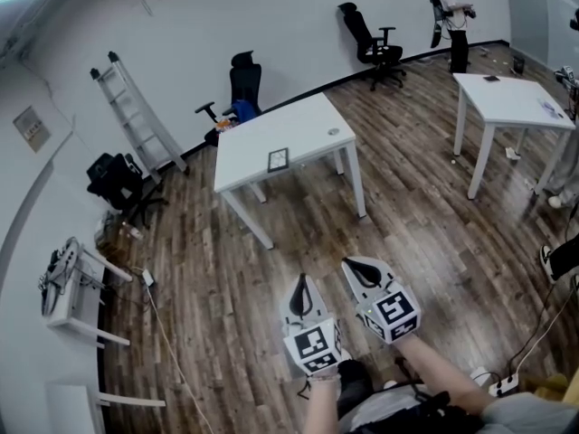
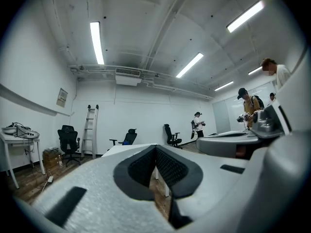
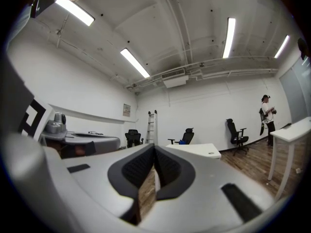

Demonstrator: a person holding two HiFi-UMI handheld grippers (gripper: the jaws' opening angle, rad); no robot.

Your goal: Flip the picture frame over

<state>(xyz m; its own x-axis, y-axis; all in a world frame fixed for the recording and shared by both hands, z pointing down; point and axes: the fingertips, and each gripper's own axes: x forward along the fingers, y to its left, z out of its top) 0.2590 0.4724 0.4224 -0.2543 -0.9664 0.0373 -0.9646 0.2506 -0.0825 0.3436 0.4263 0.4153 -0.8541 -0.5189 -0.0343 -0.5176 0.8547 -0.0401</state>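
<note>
Picture frame (image 1: 278, 159): small, dark-bordered, lying flat near the front edge of a white table (image 1: 298, 120), roughly mid-width. Nothing touches it. Which face is up cannot be told at this distance.

White table: four-legged, standing mid-room on a wood-plank floor (image 1: 425, 233). A small round object (image 1: 334, 132) sits on it, to the right of the frame and apart from it.

Left gripper (image 1: 302, 283): held low over the floor, well short of the table, pointing level toward it. In the left gripper view its jaws are pressed together at the tips (image 2: 155, 148), with nothing between them.

Right gripper (image 1: 349, 264): just beside the left one, also over the floor and well apart from the table. In the right gripper view its jaws meet at the tips (image 3: 154, 147) and hold nothing.

Surroundings:
- Folding ladder (image 1: 136, 111) leaning on the back wall, left of the table.
- Black office chair (image 1: 244, 84) behind the table, with something blue on its seat.
- Second black office chair (image 1: 371, 39) further right along the wall.
- Dark chair (image 1: 118, 179) by the left wall.
- Second white table (image 1: 511, 98) at the right.
- Person (image 1: 452, 21) standing by the far wall.
- Side table (image 1: 77, 310) at the left wall, bearing equipment.
- Power strip (image 1: 502, 385) on the floor, lower right.
</note>
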